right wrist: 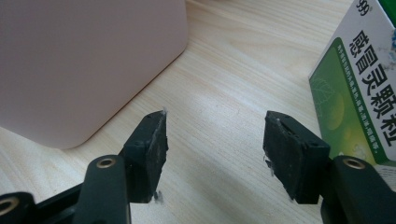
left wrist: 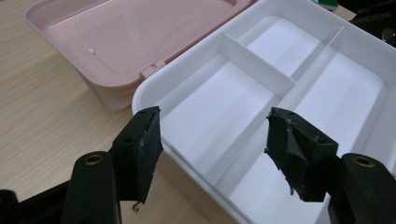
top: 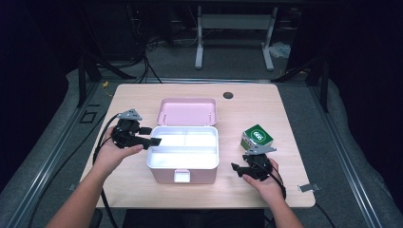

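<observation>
The green medicine box (top: 256,137) stands at centre-right of the high view, just above the right tongs (top: 236,167), spread and empty; the left tongs (top: 154,141), also spread, hover at the white tray (top: 183,163), probably untouched.

Green box (right wrist: 355,88) cut off at the right gripper view's right edge, its small print unreadable.

pink box (top: 183,164): lid open, upright behind | white divided tray (top: 187,145): seated inside, table centre
</observation>
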